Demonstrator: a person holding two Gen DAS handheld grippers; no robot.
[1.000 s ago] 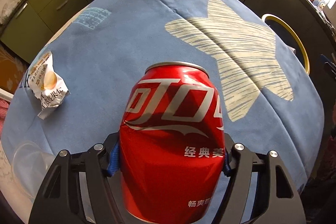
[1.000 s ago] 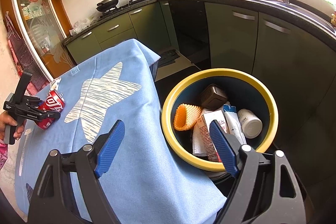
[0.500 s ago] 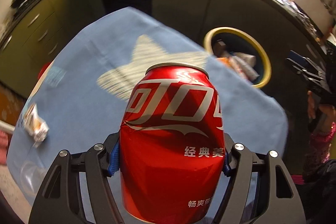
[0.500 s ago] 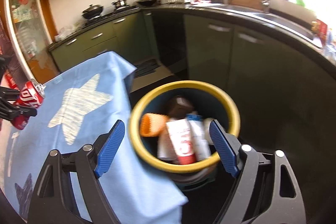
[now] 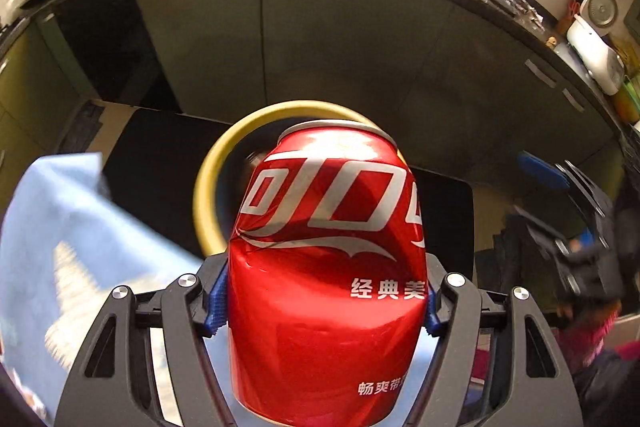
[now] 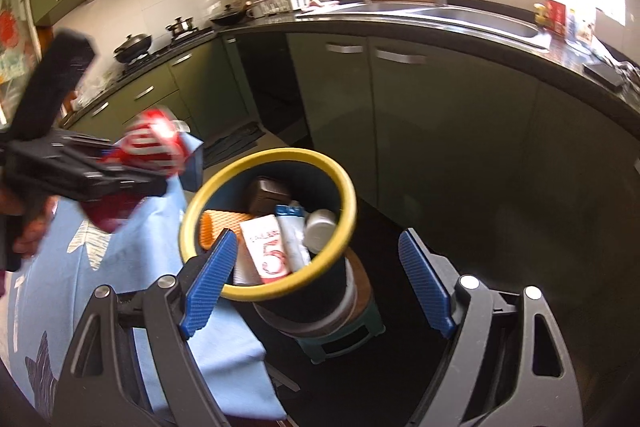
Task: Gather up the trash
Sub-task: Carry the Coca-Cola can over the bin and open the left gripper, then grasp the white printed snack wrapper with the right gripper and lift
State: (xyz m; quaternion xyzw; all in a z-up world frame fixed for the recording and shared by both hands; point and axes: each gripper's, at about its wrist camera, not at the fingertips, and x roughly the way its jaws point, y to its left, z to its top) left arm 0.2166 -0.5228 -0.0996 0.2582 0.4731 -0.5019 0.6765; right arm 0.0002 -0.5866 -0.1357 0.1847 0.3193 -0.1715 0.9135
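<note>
- The red soda can (image 5: 326,267) is clamped at its lower body between the blue fingers (image 5: 214,301) of the left gripper (image 5: 320,303), and it is carried in the air near the yellow-rimmed trash bin (image 6: 192,223), just past the corner of the blue-clothed table (image 6: 224,355).
- The can's wall is seen creased and dented at the grip line, so it is judged to be empty, light and thin; it will crumple further if squeezed, and its glossy skin could slip.
- A hold across the mid-body, as taken now, is judged sound; the rim would be stiffer but harder to reach.
- The right gripper (image 6: 316,287) is held with its fingers wide apart and empty, just in front of the bin.
- The bin is already partly filled with a box, tubes and an orange item, yet open room remains over its mouth.
- The cabinet fronts (image 6: 400,115) stand behind the bin, and the two grippers are close, so a clash must be watched for.
</note>
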